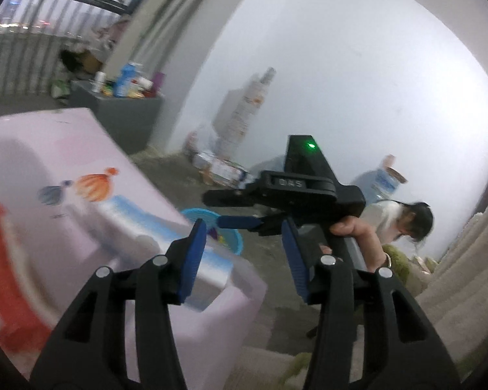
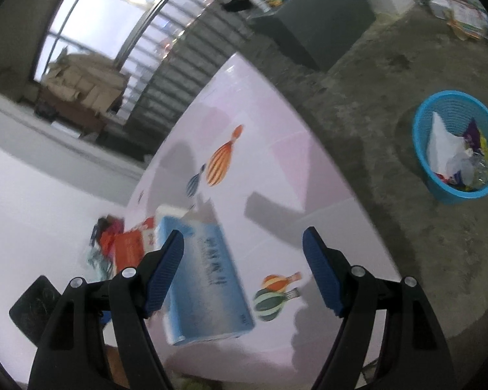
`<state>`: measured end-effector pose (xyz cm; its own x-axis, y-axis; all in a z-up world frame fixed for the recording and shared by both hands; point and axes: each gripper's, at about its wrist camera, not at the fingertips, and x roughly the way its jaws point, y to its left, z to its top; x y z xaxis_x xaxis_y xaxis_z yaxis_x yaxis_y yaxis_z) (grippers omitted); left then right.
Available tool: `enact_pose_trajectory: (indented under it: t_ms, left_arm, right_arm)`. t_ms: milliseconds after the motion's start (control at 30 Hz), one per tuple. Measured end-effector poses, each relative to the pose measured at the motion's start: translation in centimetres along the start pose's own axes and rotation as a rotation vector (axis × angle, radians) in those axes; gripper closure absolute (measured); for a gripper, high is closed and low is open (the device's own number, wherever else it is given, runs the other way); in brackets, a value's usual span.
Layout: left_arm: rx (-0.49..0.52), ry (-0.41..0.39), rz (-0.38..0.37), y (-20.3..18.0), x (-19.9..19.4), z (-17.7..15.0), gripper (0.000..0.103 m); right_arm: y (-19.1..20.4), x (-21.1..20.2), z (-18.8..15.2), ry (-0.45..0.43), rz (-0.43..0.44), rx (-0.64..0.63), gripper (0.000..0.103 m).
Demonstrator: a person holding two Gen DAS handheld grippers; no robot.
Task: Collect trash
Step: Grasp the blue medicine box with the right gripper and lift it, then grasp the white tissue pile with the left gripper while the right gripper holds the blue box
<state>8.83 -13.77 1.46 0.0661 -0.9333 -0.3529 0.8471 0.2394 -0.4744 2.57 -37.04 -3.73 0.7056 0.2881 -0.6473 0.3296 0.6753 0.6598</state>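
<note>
A blue and white tissue pack (image 2: 208,279) lies on the pink table (image 2: 276,136), with a red packet (image 2: 130,247) and small crumpled wrappers (image 2: 101,230) to its left. My right gripper (image 2: 244,269) is open and empty above the pack's right side. In the left wrist view the pack (image 1: 185,253) lies under my open, empty left gripper (image 1: 244,260). The right gripper (image 1: 231,211), held in a hand, shows ahead of it. A blue waste basket (image 2: 455,191) with trash in it stands on the floor to the right of the table; it also shows in the left wrist view (image 1: 237,243).
A grey cabinet (image 2: 315,26) with bottles and packets stands beyond the table. Boxes and papers (image 1: 224,169) lie along the white wall. A person (image 1: 406,221) crouches at the right near a large water bottle (image 1: 384,182). A beige sofa edge (image 1: 465,276) is at the right.
</note>
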Motion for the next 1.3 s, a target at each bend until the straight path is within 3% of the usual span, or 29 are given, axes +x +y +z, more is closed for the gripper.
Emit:
enact_pose_trajectory:
  t_ms: [167, 367, 433, 567, 700, 867, 1300]
  left_arm:
    - [-0.049, -0.056, 0.18, 0.3, -5.2, -0.6, 0.058]
    - [-0.083, -0.094, 0.389, 0.2, -9.7, -2.0, 0.058]
    - [-0.103, -0.089, 0.464, 0.5, -10.7, -2.6, 0.058]
    - [-0.125, -0.08, 0.576, 1.2, -12.2, -3.3, 0.059]
    - [-0.142, -0.104, 0.638, 2.0, -13.4, -3.4, 0.059]
    - [-0.141, -0.056, 0.826, 4.1, -13.5, -3.6, 0.059]
    - [-0.297, 0.054, 0.957, 10.4, -13.2, -5.2, 0.067]
  right_arm:
    - [3.8, 1.5, -1.2, 0.068, 0.014, -0.167, 0.029]
    - [8.4, 3.9, -3.8, 0.106, -0.159, -0.445, 0.029]
    - [8.7, 4.6, -4.2, 0.12, -0.183, -0.466, 0.032]
    - [8.9, 5.6, -4.7, 0.146, -0.201, -0.471, 0.056]
    - [9.1, 5.5, -5.1, 0.131, -0.22, -0.485, 0.061]
    - [9.6, 5.2, -5.4, 0.114, -0.227, -0.485, 0.065]
    - [10.4, 6.0, -5.4, 0.109, -0.245, -0.497, 0.066]
